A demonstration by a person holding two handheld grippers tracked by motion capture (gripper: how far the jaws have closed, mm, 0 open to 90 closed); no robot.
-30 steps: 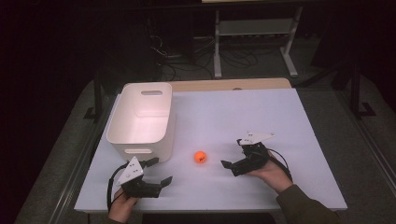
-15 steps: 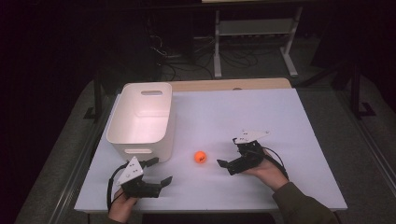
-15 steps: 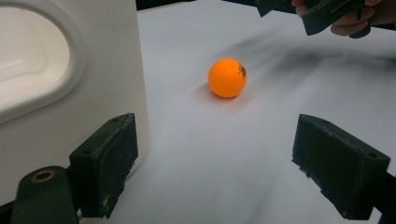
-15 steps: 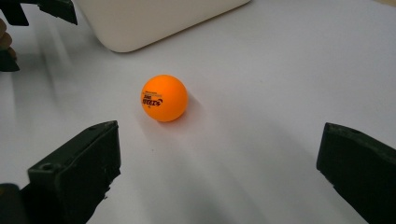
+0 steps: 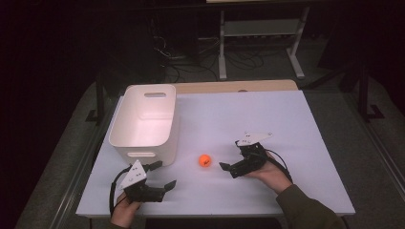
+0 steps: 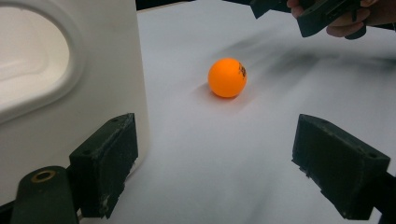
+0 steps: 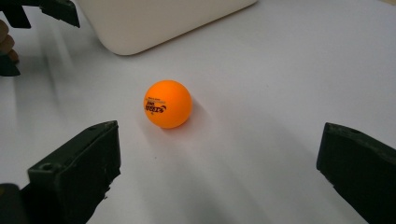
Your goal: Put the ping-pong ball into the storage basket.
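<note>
Jaws of the left gripper [image 5: 160,183] are spread wide with nothing between them; it is held low at the near edge of the white table [image 5: 296,124], nearer than the small orange plastic ball [image 5: 205,161] and just beside the near end wall of the white rectangular plastic tub [image 5: 143,119]. Resting on the table, the ball lies clear of both grippers, close to the tub's near right corner. Just right of the ball, the right gripper [image 5: 229,168] is held with its jaws released and wide apart, pointing at the ball. Black print is seen on the ball [image 7: 168,104].
</note>
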